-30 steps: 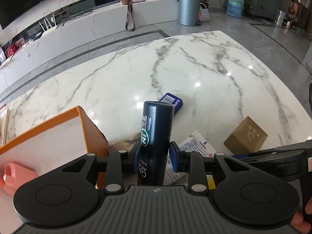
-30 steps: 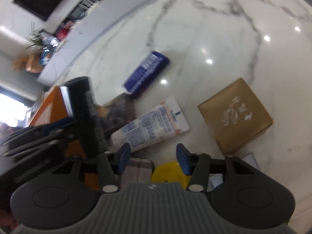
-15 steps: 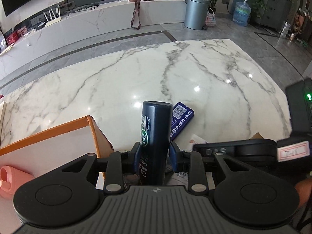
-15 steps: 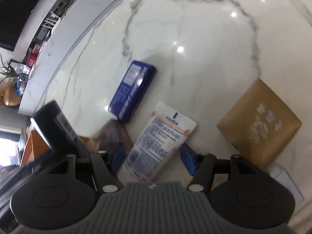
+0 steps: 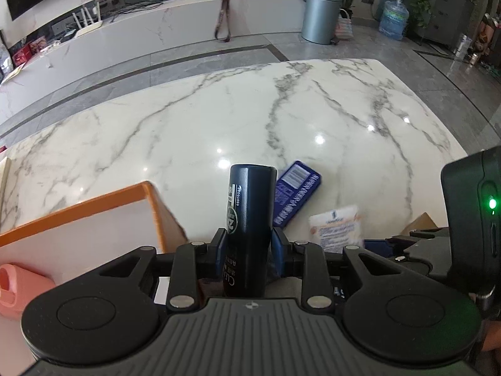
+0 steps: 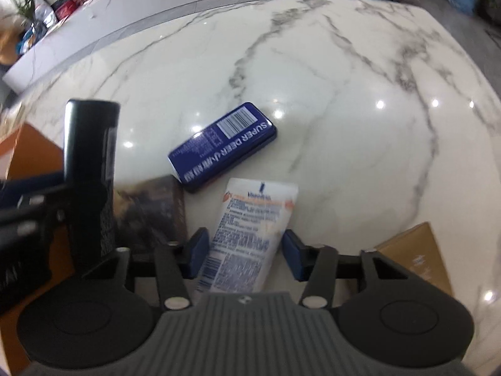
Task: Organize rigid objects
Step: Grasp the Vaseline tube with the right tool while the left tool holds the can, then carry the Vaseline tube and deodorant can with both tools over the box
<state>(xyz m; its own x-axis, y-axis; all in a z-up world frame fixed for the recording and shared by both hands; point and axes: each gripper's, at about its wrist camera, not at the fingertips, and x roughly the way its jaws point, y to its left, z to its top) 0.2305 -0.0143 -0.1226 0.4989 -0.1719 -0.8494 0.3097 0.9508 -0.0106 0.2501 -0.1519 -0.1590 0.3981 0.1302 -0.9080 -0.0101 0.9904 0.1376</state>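
The left gripper [image 5: 249,247] clamps a dark cylindrical bottle [image 5: 249,219] beside the orange-rimmed box [image 5: 147,188] as the right gripper [image 6: 244,250] closes, pads not yet touching, around a white plastic tube [image 6: 250,228]; centring it between the fingers should prevent slipping.

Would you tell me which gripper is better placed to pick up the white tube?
Right. The right gripper straddles the white tube, its jaws closing around it, while the left gripper is shut on the black bottle.
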